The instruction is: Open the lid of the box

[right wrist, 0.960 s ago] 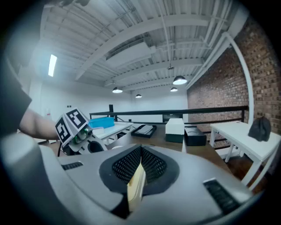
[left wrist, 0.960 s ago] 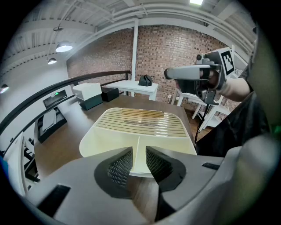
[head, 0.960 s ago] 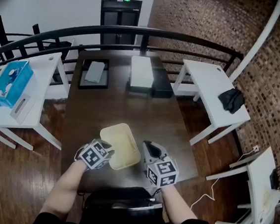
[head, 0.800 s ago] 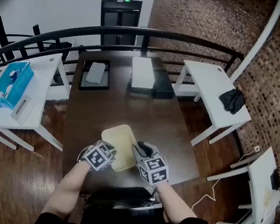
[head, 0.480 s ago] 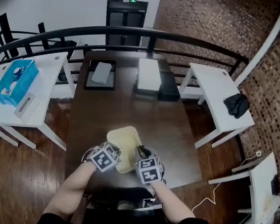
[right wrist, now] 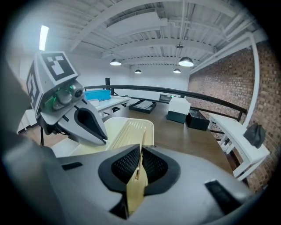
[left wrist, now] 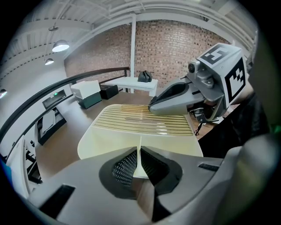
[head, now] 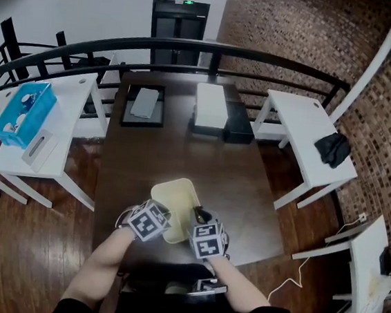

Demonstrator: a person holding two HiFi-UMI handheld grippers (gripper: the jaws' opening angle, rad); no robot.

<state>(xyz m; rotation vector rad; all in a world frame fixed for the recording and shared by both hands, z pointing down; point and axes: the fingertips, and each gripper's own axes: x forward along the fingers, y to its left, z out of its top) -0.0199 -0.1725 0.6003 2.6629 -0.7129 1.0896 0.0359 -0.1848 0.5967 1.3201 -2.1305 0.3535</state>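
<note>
A pale yellow box point(head: 174, 204) with a ribbed lid point(left wrist: 140, 119) lies on the dark brown table point(head: 181, 158), near its front edge. My left gripper point(head: 162, 220) is at the box's near left side, shut on a thin cream rim point(left wrist: 139, 151) of the box. At the near right side my right gripper point(head: 196, 218) has its jaws closing on a thin yellow tab point(right wrist: 139, 151) of the box, and the pads touch it. In the left gripper view the right gripper point(left wrist: 169, 99) rests over the lid's right edge. The right gripper view shows the left gripper point(right wrist: 88, 125) across the lid.
At the table's far end sit a black tray point(head: 144, 105) with a grey item, a white box point(head: 211, 105) and a black box point(head: 237, 126). White side tables stand left point(head: 43, 150) and right point(head: 307, 147). A dark railing point(head: 193, 48) runs behind.
My right gripper has moved left from beside the box onto its near right side. The left gripper has kept its hold on the box.
</note>
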